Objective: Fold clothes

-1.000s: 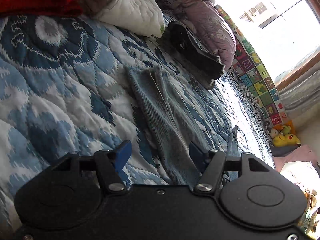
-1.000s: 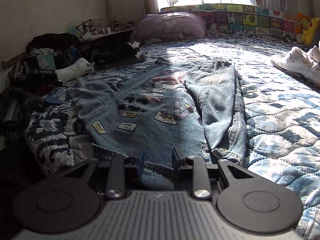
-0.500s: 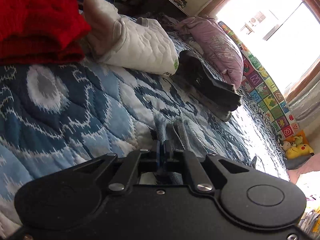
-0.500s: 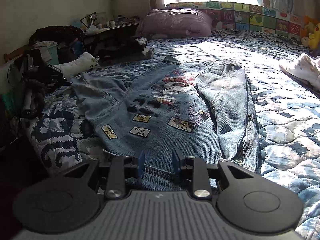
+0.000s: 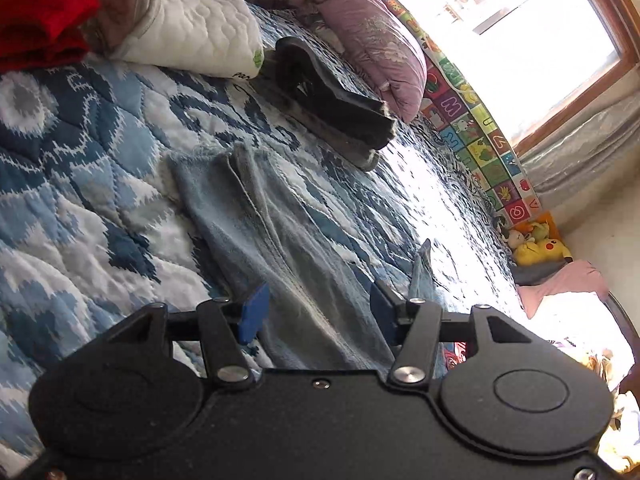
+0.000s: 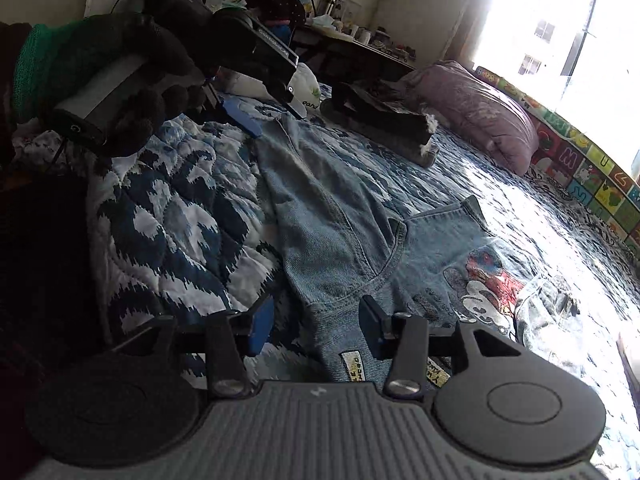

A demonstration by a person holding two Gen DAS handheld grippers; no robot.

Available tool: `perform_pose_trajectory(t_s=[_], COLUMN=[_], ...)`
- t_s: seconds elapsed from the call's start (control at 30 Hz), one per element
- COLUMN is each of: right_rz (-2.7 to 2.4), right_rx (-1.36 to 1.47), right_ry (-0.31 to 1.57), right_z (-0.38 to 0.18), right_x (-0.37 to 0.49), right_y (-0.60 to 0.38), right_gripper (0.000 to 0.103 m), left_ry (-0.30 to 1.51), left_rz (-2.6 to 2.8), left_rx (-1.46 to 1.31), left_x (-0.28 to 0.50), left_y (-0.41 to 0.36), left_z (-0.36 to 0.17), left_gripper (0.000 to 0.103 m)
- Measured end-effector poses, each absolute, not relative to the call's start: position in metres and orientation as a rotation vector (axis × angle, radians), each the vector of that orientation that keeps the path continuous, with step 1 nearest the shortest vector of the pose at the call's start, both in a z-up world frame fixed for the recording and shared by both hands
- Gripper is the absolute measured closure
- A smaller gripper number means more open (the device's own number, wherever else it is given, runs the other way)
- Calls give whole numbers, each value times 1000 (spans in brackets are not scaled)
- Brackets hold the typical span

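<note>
Lt-blue denim jacket point(image 6: 340, 232) w/ red/white cartoon print, blue/white patterned quilt point(image 5: 100, 200), purple pillow point(image 5: 372, 40), red garment point(image 5: 40, 12).
</note>
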State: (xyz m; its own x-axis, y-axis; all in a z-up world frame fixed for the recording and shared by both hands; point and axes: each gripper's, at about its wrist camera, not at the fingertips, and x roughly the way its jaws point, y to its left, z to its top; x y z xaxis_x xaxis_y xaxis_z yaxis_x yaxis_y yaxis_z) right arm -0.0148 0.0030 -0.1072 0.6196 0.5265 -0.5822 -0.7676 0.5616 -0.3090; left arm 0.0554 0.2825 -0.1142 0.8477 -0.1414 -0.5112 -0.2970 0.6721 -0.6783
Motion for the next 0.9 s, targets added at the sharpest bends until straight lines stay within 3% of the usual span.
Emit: perform_pose_trajectory(t_s=[0.4, 0.53, 0.6, 0.63, 0.67, 0.73, 0.9], right_rz=[751, 729, 725, 733, 739, 743, 755], right_rx=[-720, -674, -658, -635, -609, -564, -483], right_ry=[434, 453, 456, 463, 469, 480, 482], right_z=[-124, -125, -125, -125, -124, -121, -117], right_x=[-10, -7, -9, -8, -6, -4, -5], right_y=[37, 32, 28, 25, 21, 16, 4], right_gripper=[57, 67, 89, 89, 91, 92, 93], left_ry=[777, 856, 899, 919, 927, 922, 869], left_rz=[-128, -153, -143, -138, -136, -137, -146], left_rx=[-541, -467, -407, -378, -356, -332, -310], left_x=[216, 261, 279, 288, 291, 293, 288], left_y=[198, 180, 170, 166, 163, 157, 144], left_z=[-107, -119, -127, -130, -132, -128, -109], left_gripper=[50, 53, 60, 66, 80, 98, 101])
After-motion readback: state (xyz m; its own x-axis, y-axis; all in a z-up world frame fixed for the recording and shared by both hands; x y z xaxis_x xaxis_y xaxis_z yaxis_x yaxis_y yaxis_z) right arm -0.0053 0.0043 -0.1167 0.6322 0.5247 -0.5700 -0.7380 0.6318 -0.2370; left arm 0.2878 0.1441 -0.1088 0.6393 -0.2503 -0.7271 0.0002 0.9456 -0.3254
